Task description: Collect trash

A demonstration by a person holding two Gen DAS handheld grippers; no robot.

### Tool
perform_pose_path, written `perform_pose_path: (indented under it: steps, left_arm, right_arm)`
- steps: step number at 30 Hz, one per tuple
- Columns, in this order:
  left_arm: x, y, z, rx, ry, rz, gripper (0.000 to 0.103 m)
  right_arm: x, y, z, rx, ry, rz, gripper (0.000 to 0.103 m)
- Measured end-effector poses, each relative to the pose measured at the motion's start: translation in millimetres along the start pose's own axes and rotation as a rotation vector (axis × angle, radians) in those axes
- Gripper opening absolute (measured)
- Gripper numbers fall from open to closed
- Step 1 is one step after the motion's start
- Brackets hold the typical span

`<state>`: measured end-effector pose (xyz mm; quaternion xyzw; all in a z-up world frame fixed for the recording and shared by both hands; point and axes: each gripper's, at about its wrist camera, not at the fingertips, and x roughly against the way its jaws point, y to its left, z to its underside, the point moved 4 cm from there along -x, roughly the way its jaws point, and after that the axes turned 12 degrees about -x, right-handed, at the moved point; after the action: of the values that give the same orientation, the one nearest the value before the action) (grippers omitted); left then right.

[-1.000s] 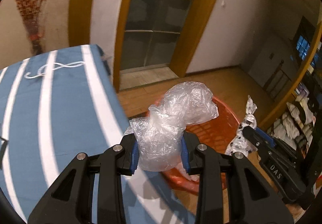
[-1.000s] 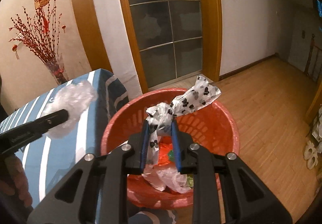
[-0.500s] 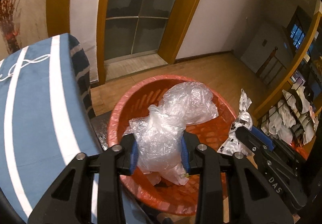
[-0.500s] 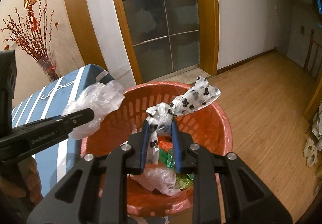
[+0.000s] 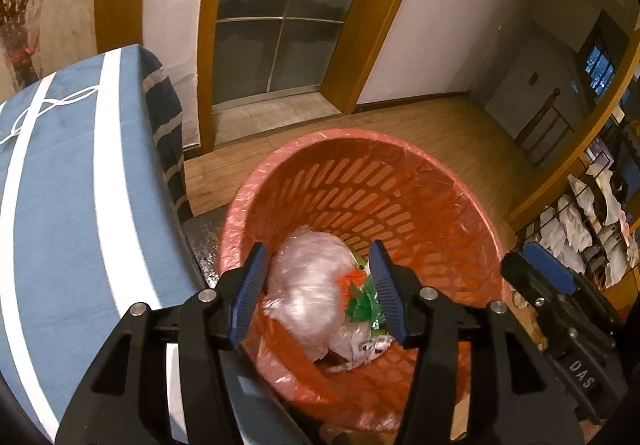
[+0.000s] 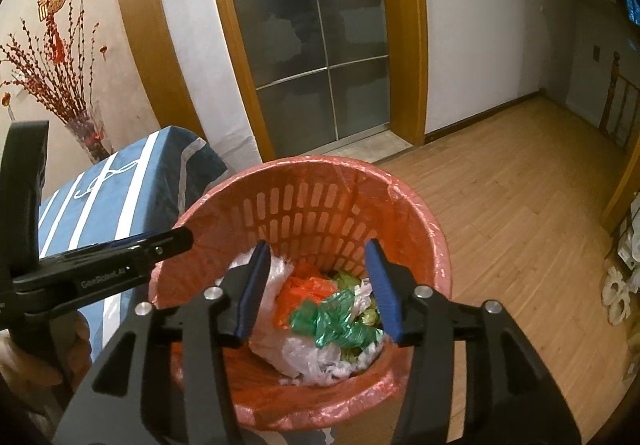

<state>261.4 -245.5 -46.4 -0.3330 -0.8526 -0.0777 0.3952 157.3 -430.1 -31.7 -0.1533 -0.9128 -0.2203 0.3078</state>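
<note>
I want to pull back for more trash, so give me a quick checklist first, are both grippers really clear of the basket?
1. Left gripper open, nothing between its pads: ok; its jaws have just been opening.
2. Right gripper open, nothing pinched: ok; its jaws too have just been opening.
3. Clear crumpled plastic inside the red basket: ok.
4. Spotted wrapper in the basket: cannot tell; a white spotted scrap lies at the bottom.
5. Nothing draped over the rim: ok.
6. More trash on the blue striped cloth: cannot tell.
</note>
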Motion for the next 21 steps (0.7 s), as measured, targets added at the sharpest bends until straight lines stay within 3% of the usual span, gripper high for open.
perform_pose_path:
  steps: [6, 11, 16, 21]
  left_arm:
    - [33.5, 11.7, 7.2, -0.019, -0.049, -0.053, 0.06]
    - [78.7, 21.3, 22.6, -0.035, -0.115, -0.138, 0.073]
    - [133.6, 27.7, 50.7, -0.038, -0.194, -0.249, 0.085]
    - [174.7, 28.0, 77.5, -0.016, -0.253, -0.34, 0.094]
  right_arm:
    - [24.8, 5.4, -0.8, -0.014, -0.041, -0.012, 0.067]
    - [60.7, 16.5, 2.4, -0.028, -0.117, -0.03, 0.094]
    - [102.4, 34.7, 10.5, -0.01, -0.202, -0.021, 0.099]
    - [143.1, 56.2, 30.0, 0.066, -0.309, 0.062, 0.099]
